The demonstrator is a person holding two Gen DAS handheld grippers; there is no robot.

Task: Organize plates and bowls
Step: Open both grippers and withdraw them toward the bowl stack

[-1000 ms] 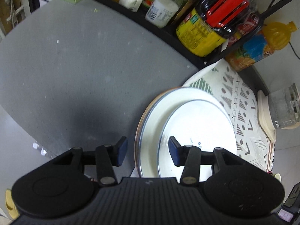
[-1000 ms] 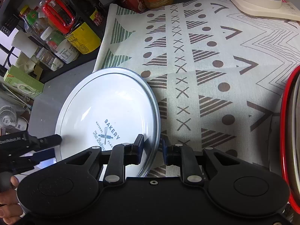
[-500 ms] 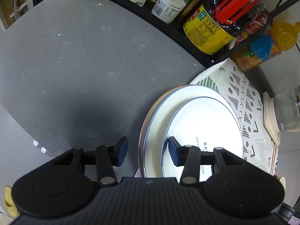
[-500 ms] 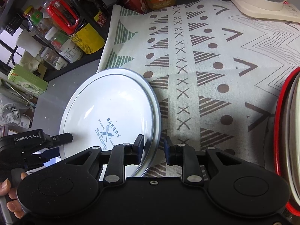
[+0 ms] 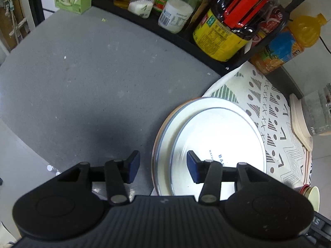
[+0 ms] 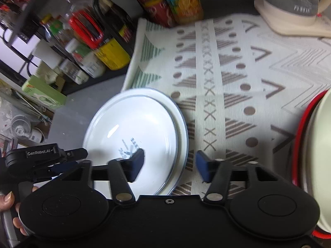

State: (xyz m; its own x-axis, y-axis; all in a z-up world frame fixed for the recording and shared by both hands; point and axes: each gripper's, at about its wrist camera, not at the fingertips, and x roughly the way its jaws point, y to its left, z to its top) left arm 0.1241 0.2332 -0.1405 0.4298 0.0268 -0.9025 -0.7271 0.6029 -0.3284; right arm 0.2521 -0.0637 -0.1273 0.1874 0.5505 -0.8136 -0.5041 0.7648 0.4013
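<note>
A white plate printed BAKERY (image 5: 217, 136) (image 6: 134, 124) lies on top of a larger white plate (image 5: 171, 124) (image 6: 182, 128), with a brown-rimmed plate under both. The stack sits where the patterned cloth (image 6: 227, 82) meets the grey counter (image 5: 82, 82). My left gripper (image 5: 162, 166) straddles the stack's left rim. Its jaws are opening and the pads stand off the plates. My right gripper (image 6: 169, 163) hovers above the stack's near right edge. Its jaws are opening wide and hold nothing. The left gripper (image 6: 45, 157) also shows in the right wrist view, held by a hand (image 6: 8, 198).
A black shelf of jars and bottles (image 5: 223, 29) runs along the back. An orange juice bottle (image 5: 289, 41) and a kettle on its base (image 6: 293, 6) stand behind the cloth. A red-rimmed plate with a cream dish (image 6: 310, 144) lies to the right. A small cream bowl (image 5: 312, 194) is nearby.
My right gripper let go of the BAKERY plate's rim, opened wide and lifted slightly. The plate now rests on the stack. My left gripper widened a little and stayed put.
</note>
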